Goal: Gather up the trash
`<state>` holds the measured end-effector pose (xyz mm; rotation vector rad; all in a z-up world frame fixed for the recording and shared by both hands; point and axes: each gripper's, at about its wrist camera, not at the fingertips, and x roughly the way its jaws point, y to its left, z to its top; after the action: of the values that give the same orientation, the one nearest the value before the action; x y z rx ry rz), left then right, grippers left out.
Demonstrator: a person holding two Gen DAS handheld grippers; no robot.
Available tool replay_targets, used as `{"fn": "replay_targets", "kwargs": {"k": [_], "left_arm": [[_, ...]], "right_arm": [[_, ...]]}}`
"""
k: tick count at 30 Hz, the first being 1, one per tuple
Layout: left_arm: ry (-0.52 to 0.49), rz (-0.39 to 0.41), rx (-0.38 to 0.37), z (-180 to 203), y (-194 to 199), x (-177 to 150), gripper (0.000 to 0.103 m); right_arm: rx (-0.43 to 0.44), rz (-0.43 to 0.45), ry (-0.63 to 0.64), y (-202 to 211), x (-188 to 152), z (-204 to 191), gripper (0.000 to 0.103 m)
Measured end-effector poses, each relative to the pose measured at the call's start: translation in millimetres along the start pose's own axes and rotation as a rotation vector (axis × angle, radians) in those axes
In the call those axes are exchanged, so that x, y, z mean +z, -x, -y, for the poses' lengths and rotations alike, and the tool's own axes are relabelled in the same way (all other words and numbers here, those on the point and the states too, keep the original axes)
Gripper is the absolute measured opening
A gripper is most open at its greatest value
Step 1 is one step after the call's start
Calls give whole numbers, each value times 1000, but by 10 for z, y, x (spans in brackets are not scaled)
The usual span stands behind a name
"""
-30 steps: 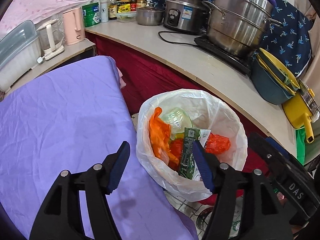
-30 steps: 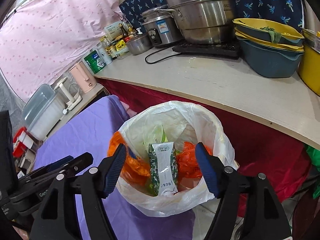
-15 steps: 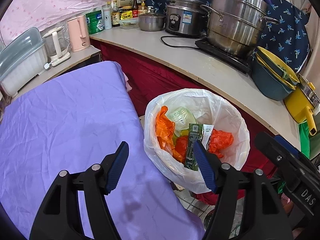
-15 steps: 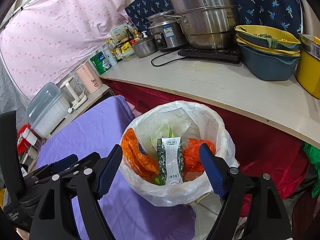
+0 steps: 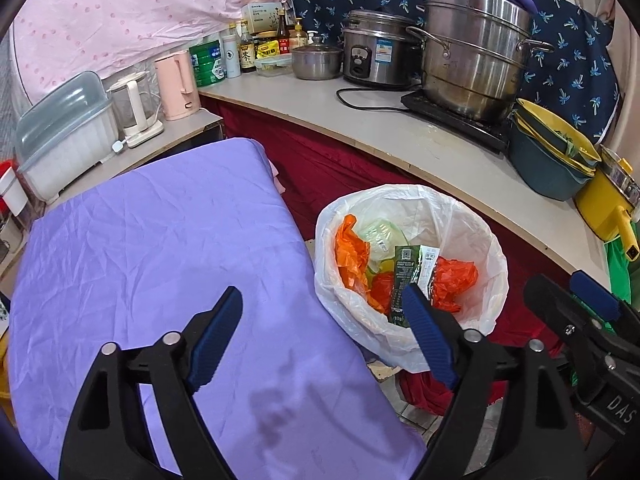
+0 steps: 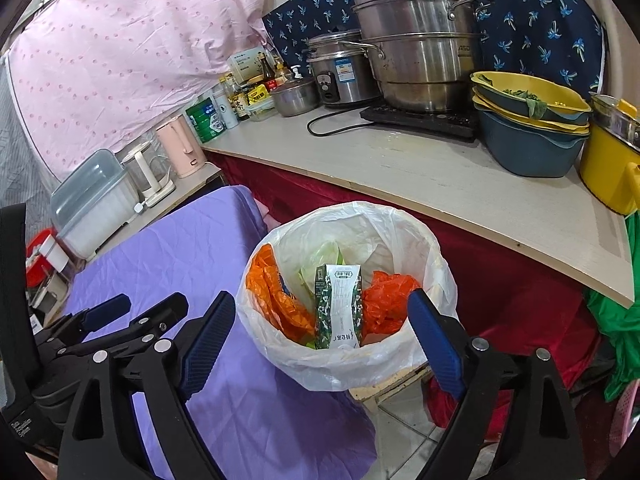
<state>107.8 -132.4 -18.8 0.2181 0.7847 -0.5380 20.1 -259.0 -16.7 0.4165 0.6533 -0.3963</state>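
Both tongs (image 6: 320,322) drawn back, agape, above carton (image 6: 339,306) in bin (image 6: 404,356).

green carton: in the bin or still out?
In. The green carton stands upright inside the white bin liner, among orange bags.

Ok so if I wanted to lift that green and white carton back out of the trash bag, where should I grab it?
Probably by its top end. The carton stands nearly upright in the white bag, with orange plastic crowding its sides, so only the top is free. Bring the open right tool down from above and pinch across its narrow faces.
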Motion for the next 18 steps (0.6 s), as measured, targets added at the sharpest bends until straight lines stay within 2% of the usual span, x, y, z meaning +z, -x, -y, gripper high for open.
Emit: {"fn": "replay_targets", "kwargs": {"k": [2,15,16,17,18], "left_arm": [[4,13,12,-12,47,-32,87],[26,7,45,-117,203,-253,88],[28,8,49,-128,217,-272,88],[32,8,57,-147,234,-292,88],[35,7,61,-162,245,-308,88]], "right_arm": [[-5,1,4,38,-18,-6,85],[-21,10,43,217,-199,-89,88],[-21,9,44,224,-210,-97,90],[-20,7,45,235,-224,-103,97],[-18,9,46,249,-241,-112,97]]}}
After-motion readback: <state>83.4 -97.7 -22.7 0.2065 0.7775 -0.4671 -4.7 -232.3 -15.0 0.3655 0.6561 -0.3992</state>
